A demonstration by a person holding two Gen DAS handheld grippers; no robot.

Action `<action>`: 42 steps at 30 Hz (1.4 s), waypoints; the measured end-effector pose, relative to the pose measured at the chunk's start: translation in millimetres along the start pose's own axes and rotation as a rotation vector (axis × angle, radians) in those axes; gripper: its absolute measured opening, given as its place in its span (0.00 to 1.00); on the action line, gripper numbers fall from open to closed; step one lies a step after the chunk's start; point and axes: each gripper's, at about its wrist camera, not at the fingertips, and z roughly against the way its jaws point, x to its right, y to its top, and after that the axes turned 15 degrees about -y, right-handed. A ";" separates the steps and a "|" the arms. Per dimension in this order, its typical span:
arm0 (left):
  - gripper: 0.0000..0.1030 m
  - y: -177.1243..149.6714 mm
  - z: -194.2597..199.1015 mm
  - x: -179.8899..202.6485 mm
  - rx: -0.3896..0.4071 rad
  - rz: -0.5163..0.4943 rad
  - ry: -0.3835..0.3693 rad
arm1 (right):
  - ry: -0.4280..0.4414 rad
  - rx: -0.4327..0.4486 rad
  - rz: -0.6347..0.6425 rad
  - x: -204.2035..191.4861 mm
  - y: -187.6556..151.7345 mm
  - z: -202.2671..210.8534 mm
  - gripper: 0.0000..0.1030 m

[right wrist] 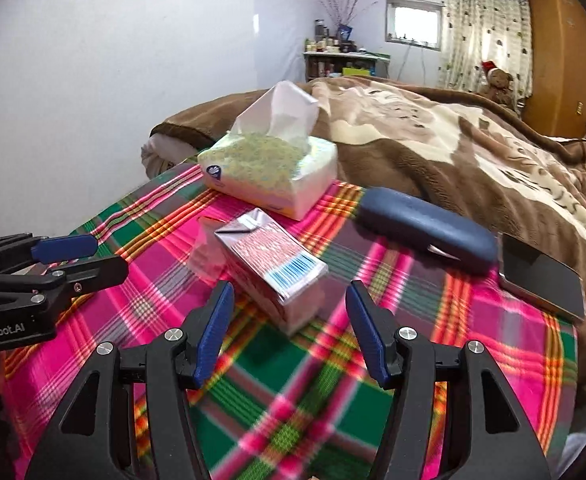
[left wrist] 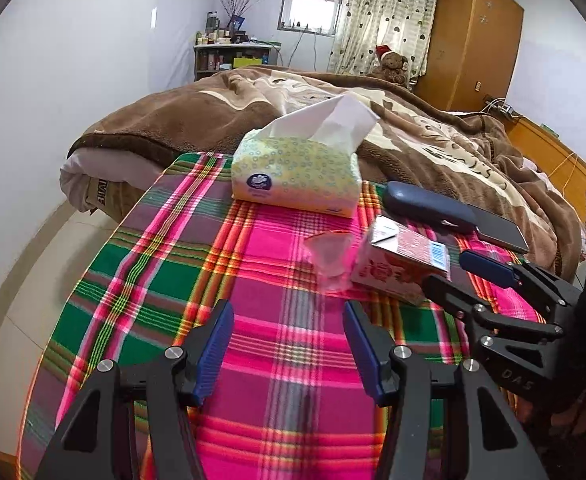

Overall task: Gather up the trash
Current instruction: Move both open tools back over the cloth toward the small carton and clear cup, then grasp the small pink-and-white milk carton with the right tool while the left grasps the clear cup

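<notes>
A red and white drink carton (right wrist: 273,268) lies on its side on the plaid cloth (right wrist: 293,400); it also shows in the left wrist view (left wrist: 401,264). A clear plastic cup (left wrist: 329,258) stands just left of the carton, and shows in the right wrist view (right wrist: 207,252) behind it. My right gripper (right wrist: 289,328) is open, its fingertips just short of the carton's near end. My left gripper (left wrist: 289,348) is open and empty above the cloth, short of the cup. Each gripper shows in the other's view: the right (left wrist: 469,276), the left (right wrist: 89,256).
A tissue pack (left wrist: 297,172) sits at the cloth's far edge. A dark blue glasses case (right wrist: 425,228) and a phone (right wrist: 541,276) lie right of the carton. A brown blanket (right wrist: 453,140) covers the bed behind. The floor (left wrist: 33,260) drops off at left.
</notes>
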 end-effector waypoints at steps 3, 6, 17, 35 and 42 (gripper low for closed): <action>0.55 3.0 -4.1 -7.1 -0.007 0.008 0.006 | 0.009 -0.011 0.041 -5.0 4.3 -7.7 0.58; 0.55 5.3 -8.3 -9.4 -0.011 0.008 -0.005 | 0.009 -0.027 0.074 -7.5 6.2 -15.9 0.59; 0.55 13.7 -24.9 -12.9 -0.032 0.024 -0.022 | 0.034 -0.069 -0.007 0.9 5.9 -20.8 0.45; 0.55 29.3 -75.8 1.9 -0.093 0.034 -0.076 | -0.090 -0.100 -0.099 31.1 -4.8 -18.0 0.40; 0.52 33.3 -94.5 -3.2 -0.091 0.073 -0.073 | -0.088 -0.100 -0.125 39.1 -6.9 -19.4 0.40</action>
